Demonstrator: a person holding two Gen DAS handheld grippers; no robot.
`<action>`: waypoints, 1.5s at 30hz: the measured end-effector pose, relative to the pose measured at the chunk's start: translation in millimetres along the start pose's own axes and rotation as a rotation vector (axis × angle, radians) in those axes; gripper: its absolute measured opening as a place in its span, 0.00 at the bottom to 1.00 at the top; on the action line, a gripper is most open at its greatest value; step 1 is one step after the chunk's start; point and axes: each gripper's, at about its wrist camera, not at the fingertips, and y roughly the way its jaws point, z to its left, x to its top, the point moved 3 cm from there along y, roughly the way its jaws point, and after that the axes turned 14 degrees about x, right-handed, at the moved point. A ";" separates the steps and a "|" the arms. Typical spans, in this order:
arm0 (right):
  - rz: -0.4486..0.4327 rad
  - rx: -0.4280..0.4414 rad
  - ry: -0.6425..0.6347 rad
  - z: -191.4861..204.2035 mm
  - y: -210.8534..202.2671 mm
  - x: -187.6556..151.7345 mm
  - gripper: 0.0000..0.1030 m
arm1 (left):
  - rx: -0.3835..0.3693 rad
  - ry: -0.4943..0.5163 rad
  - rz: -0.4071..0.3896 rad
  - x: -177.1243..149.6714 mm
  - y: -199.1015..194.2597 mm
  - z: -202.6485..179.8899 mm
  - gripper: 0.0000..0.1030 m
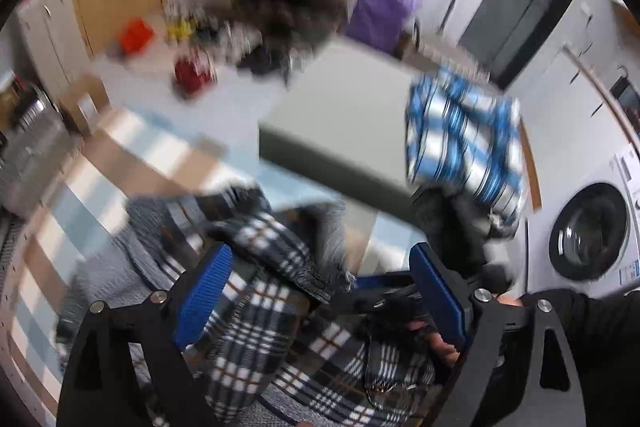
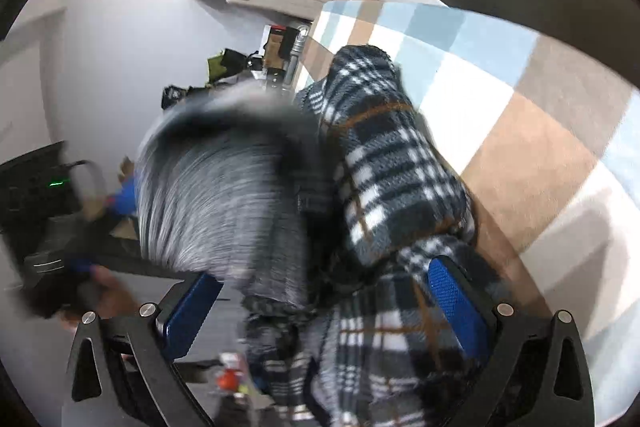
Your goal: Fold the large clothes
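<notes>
My left gripper (image 1: pixel 320 303) and right gripper (image 2: pixel 324 307) fingers are spread; the plaid garment (image 1: pixel 256 339) at 6 o'clock could slump and bunch unpinched.

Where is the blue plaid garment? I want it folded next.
In the left wrist view the blue plaid garment sits upper right, on the far right end of the grey box, left of the washing machine.

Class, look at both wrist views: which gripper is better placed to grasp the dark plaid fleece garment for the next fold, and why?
Probably the left gripper: its jaws stand wide apart, with a dark ribbed edge of the plaid fleece garment lying between them. The right gripper is also open over the cloth, but only bunched fabric lies there.
</notes>
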 end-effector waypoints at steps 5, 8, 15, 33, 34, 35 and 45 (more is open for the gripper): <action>0.004 -0.030 -0.014 0.6 4.8 8.8 1.00 | 0.138 -0.005 -0.062 -23.5 -53.3 9.1 0.85; 0.020 -0.056 -0.015 1.4 3.4 13.4 1.00 | 0.351 -0.055 -0.031 -63.0 -53.8 30.1 0.85; 0.004 -0.301 -0.189 15.2 2.8 42.6 1.00 | 0.691 -0.023 0.151 -156.3 -3.7 57.3 0.85; 0.089 -0.546 -0.495 51.1 56.7 110.9 1.00 | 0.899 0.146 0.294 -174.2 45.7 102.8 0.08; 0.084 -0.537 -0.478 50.1 55.6 113.0 1.00 | 0.899 0.137 0.302 -175.5 44.1 107.6 0.07; 0.081 -0.525 -0.463 50.1 53.7 114.9 1.00 | 0.902 0.122 0.306 -176.5 42.3 112.1 0.06; 0.106 -0.509 -0.481 74.4 59.1 106.3 1.00 | 0.860 -0.041 0.266 -207.5 11.4 147.2 0.07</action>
